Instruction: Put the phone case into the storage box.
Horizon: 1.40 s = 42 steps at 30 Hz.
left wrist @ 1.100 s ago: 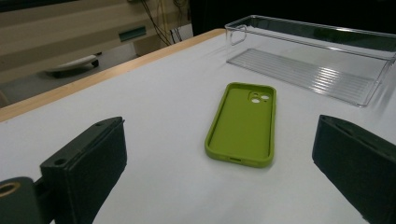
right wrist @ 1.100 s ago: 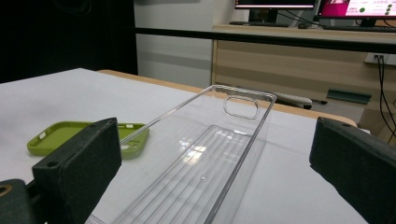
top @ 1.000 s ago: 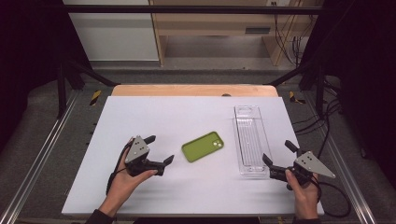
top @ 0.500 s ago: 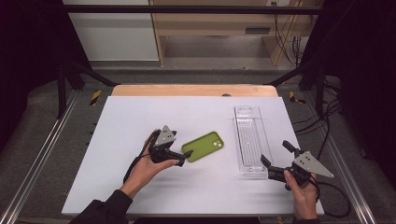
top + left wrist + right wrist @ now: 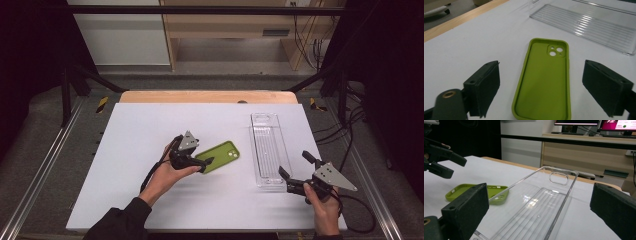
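A green phone case (image 5: 220,156) lies hollow side up on the white table top (image 5: 145,130), camera cut-out at its far right end. My left gripper (image 5: 206,164) is at the case's near-left end. In the left gripper view the case (image 5: 544,82) lies between the jaws of the left gripper (image 5: 545,92), whose pads stand clear of its edges. These jaws have just been closing and are still open. My right gripper (image 5: 295,164) stands open at the near end of a clear plastic tray (image 5: 267,150), with the tray (image 5: 536,202) running away between its jaws.
The clear tray lies lengthwise right of the case, a narrow strip of table between them. A wooden edge (image 5: 200,96) borders the table's far side, with metal rails (image 5: 45,165) along both sides. Cables trail at the far right.
My left gripper has moved right across the table to the green case, and its jaws now straddle the case's near end. The right gripper has stayed put.
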Each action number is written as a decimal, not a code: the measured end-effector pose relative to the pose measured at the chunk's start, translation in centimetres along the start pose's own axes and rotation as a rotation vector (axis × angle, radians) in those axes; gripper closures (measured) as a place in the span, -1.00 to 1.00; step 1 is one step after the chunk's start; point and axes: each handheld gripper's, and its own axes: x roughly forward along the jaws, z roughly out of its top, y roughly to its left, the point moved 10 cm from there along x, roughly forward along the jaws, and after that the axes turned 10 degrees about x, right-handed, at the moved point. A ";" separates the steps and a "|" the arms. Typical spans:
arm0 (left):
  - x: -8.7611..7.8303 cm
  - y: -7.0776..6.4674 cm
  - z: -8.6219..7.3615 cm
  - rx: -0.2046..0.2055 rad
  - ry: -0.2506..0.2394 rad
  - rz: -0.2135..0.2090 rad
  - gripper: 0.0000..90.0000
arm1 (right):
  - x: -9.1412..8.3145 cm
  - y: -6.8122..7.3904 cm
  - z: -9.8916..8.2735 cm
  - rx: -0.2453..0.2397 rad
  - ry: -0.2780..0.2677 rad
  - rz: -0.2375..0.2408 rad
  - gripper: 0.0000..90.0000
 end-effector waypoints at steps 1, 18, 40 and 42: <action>0.2 -0.1 0.1 -0.003 0.001 -0.005 -0.65 | 0.0 0.0 0.0 0.000 0.000 0.000 -0.95; 1.6 -0.4 -0.6 -0.001 0.052 -0.015 -0.47 | -0.1 0.0 0.0 -0.003 0.002 0.002 -0.94; 2.5 -1.9 -2.2 0.000 0.175 -0.055 1.00 | 0.1 0.6 -0.2 -0.010 0.013 0.009 -0.94; 2.6 -1.8 -2.4 -0.002 0.195 -0.056 1.00 | 0.1 0.6 -0.3 -0.008 0.018 0.008 -0.94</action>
